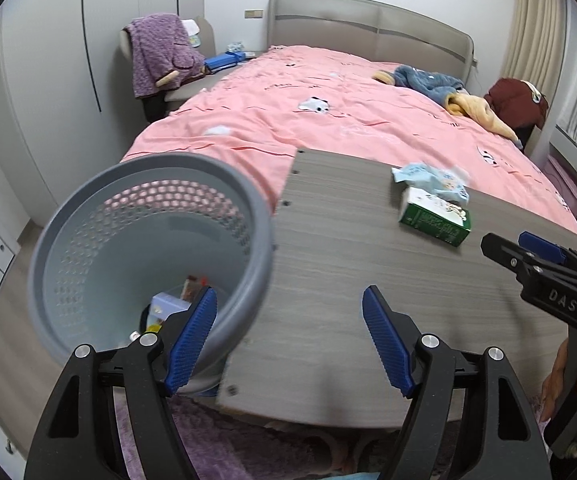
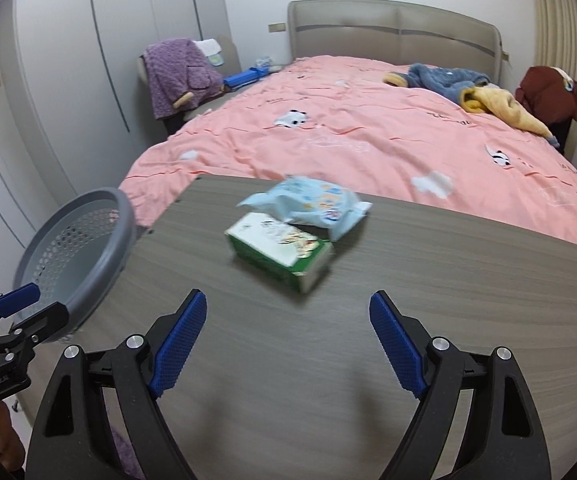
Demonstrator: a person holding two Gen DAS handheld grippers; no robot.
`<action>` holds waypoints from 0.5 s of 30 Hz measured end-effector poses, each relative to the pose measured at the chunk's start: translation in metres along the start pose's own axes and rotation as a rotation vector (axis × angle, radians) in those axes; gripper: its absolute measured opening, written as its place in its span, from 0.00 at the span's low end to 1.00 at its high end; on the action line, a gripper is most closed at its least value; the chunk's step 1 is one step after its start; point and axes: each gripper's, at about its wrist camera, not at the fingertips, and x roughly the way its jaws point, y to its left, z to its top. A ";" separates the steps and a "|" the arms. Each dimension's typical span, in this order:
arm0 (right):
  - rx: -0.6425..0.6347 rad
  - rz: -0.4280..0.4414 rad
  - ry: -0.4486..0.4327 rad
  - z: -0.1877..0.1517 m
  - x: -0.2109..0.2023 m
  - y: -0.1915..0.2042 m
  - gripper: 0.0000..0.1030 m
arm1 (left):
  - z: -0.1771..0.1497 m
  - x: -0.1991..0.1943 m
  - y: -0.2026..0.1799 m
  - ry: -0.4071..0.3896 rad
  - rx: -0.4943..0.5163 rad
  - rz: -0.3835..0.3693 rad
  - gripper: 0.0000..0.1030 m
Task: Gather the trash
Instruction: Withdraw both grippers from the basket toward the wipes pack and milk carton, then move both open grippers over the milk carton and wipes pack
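The left gripper [image 1: 288, 336] is wide open and holds nothing; its left blue pad [image 1: 192, 340] stands over the rim of the grey basket [image 1: 88, 216], and its right pad is over the wooden table [image 1: 328, 280]. In the left wrist view the basket fills the area from 7 to 10 o'clock, just beside the left edge of the table. Inside it, at the bottom, lie some pieces of trash [image 1: 172, 304] (a pale blue box and something brownish, not clear what it is).

The right gripper [image 2: 288, 340] is also wide open and empty, with both fingers above the table surface. In the right wrist view the green carton [image 2: 280, 252] lies on the table at about 12 o'clock from the gripper, a bit blurred. The light blue wrapper [image 2: 308, 204] is behind it and touches or overlaps its far edge. In the left wrist view the same two things are at about 2 o'clock, near the far right part of the table, well apart from the basket.

Behind the table is a bed with a pink cover [image 2: 348, 132]. On it, at 1 o'clock, lie blue and yellow clothes [image 2: 468, 88]. A chair with a purple garment [image 1: 160, 52] stands at 11 o'clock beside the bed.
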 end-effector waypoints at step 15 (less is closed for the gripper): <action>0.058 -0.108 0.087 0.023 0.051 -0.062 0.80 | 0.033 0.027 -0.043 0.030 0.020 -0.007 0.70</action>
